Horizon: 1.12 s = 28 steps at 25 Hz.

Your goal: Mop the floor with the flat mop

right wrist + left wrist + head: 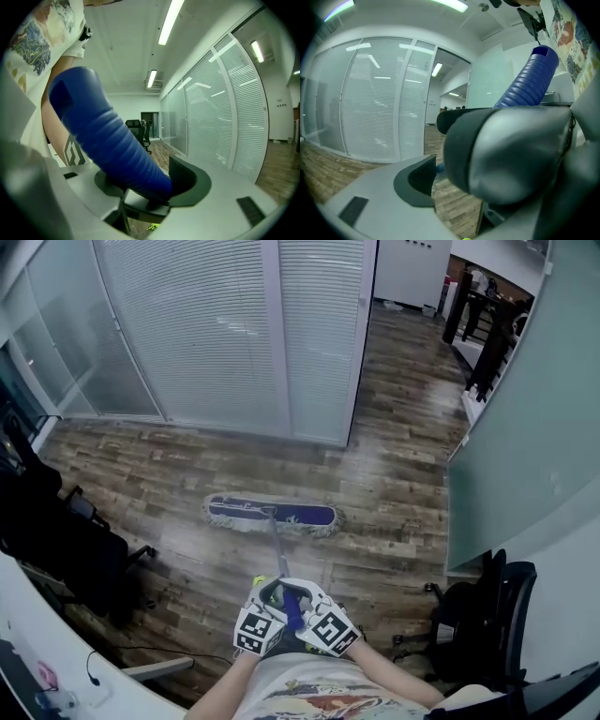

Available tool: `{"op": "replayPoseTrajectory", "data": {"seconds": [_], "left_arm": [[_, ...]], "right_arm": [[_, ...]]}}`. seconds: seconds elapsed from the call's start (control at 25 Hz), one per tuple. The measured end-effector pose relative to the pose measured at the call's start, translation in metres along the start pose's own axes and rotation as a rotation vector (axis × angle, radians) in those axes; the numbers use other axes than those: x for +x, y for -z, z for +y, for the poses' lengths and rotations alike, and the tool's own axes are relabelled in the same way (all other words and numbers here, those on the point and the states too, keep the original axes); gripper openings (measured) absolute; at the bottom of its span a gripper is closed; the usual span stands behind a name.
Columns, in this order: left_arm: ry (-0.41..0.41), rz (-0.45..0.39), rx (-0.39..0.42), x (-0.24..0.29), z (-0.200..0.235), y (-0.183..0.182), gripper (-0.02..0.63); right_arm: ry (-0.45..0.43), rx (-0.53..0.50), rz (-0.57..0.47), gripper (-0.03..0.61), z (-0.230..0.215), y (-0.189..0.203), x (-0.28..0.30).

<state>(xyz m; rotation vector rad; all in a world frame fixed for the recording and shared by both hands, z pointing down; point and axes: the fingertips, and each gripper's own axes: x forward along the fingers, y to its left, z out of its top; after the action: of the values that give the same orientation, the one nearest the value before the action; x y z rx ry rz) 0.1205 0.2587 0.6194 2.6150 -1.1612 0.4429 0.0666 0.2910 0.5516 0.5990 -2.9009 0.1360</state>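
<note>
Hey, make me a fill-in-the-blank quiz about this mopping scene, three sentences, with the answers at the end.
1. The flat mop's pad rests on a ____ plank floor.
2. The ribbed grip lying between the jaws of the right hand-held gripper is coloured ____.
3. Beyond the mop, the glass wall is covered by white ____.

Missing words: wooden; blue; blinds.

The tongs (pixel 149 187) clamp a ribbed blue mop handle (pixel 105 136).
</note>
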Motion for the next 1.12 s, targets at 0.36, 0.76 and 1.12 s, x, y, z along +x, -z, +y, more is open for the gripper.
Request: {"op": "replayPoseTrajectory", "data": {"seconds": [0.36,0.76,1.12], "left_arm": [[-0.022,-0.008,0.021,0.023,0.054,-0.011,0.199],[-0.013,-0.039,0.007,0.091,0.211,-0.043,0.201],[0.022,-0.065,0.004,0.163,0.401,-0.077,0.21]], "right_arm": [[-0.03,-0.025,-0.029,0.215,-0.038,-0.005,0.043],[-0.029,-0.045,0.0,0.215,-0.155,-0.021,0.169],[0.026,-0.035,0.046,0.216,-0.289,-0.039,0.327]]}}
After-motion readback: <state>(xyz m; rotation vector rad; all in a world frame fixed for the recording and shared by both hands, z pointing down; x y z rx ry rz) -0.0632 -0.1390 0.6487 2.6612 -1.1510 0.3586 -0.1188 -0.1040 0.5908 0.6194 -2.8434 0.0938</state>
